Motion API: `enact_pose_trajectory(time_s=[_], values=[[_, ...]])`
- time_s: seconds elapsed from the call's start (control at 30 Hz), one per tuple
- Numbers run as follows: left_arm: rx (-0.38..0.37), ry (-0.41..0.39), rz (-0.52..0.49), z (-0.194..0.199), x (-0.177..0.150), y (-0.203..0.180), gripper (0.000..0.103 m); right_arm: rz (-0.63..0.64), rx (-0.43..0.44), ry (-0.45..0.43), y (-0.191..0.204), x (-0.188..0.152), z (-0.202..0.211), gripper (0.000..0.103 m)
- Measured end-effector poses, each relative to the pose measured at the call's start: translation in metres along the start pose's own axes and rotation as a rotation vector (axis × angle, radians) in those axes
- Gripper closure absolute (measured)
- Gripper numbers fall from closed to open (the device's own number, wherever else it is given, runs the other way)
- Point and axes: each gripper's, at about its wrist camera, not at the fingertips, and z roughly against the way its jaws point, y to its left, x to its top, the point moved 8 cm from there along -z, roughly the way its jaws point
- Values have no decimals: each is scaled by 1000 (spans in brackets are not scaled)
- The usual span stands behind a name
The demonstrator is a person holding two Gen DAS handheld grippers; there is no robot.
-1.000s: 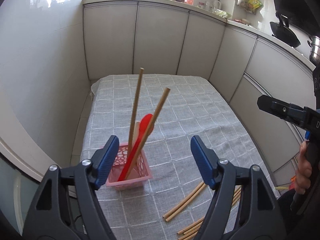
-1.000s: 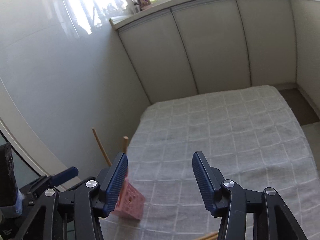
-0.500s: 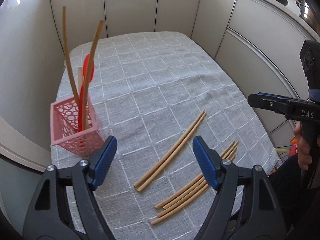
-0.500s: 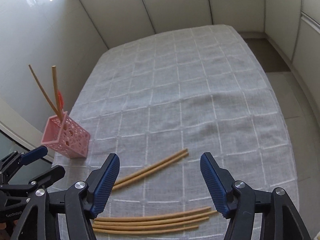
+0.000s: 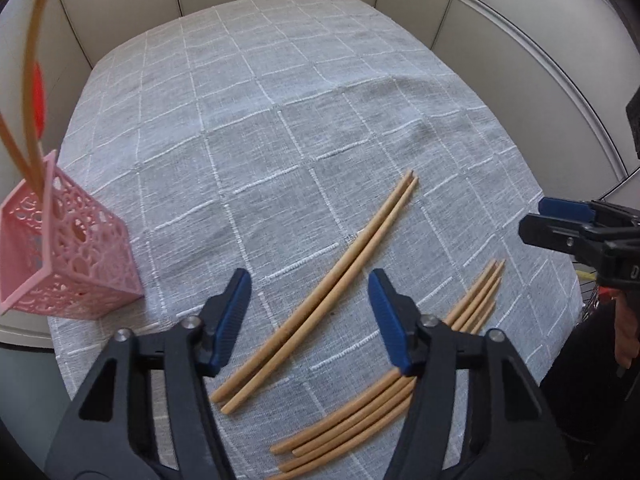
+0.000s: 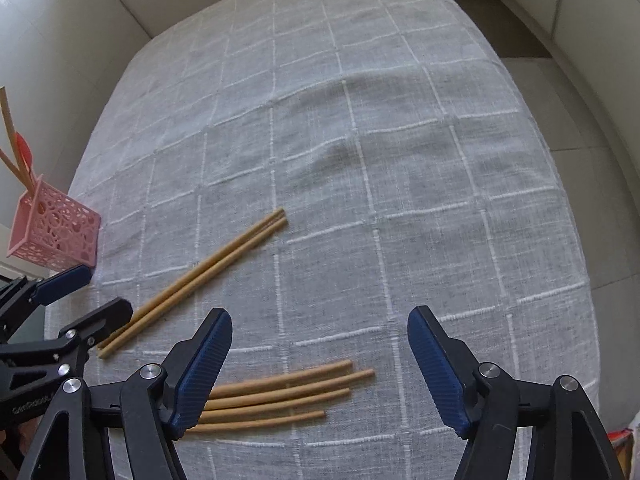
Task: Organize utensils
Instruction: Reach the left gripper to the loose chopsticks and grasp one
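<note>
Two wooden chopsticks (image 5: 332,280) lie side by side on the cloth, directly below my left gripper (image 5: 308,284). Its jaws are closing, the pair lies in the gap, and the pads touch nothing. A bundle of several chopsticks (image 6: 280,396) lies near the table's front edge under my right gripper (image 6: 320,320), whose jaws are opening and empty. The pink lattice basket (image 5: 68,252) stands at the left edge and holds two chopsticks (image 5: 32,80) and a red utensil (image 5: 38,92). Each view also shows the other gripper: the right gripper (image 5: 536,220) and the left gripper (image 6: 106,290).
A grey checked tablecloth (image 5: 280,120) covers the table. Pale cabinet panels (image 5: 500,40) curve round its far and right sides, and a wall is on the left. A strip of floor (image 6: 560,100) lies to the right. A hand (image 5: 626,340) grips the right tool.
Both grippers have sunk and tipped down from facing the cabinets to facing the loose chopsticks. The left jaws have narrowed and the right jaws have widened. The basket has slid to the left edge of both views.
</note>
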Motion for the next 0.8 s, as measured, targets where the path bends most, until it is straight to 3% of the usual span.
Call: enact_pose_trajectory(time_s=[0.07, 0.17, 0.27, 0.43, 0.63, 0.8], values=[[-10, 38, 2, -15, 2, 0, 65, -6, -1, 7, -4, 0, -2, 26], [-52, 70, -1, -29, 4, -3, 75, -17, 0, 12, -9, 1, -3, 26], [-107, 74, -10, -34, 9, -9, 77, -27, 9, 20, -12, 2, -4, 26], [-127, 80, -63, -38, 14, -20, 78, -42, 23, 27, -15, 5, -4, 26], [-75, 50, -150, -50, 29, -40, 78, -66, 39, 36, -20, 8, -6, 26], [-66, 2, -153, -60, 50, -51, 77, -80, 32, 36, -23, 9, -9, 26]])
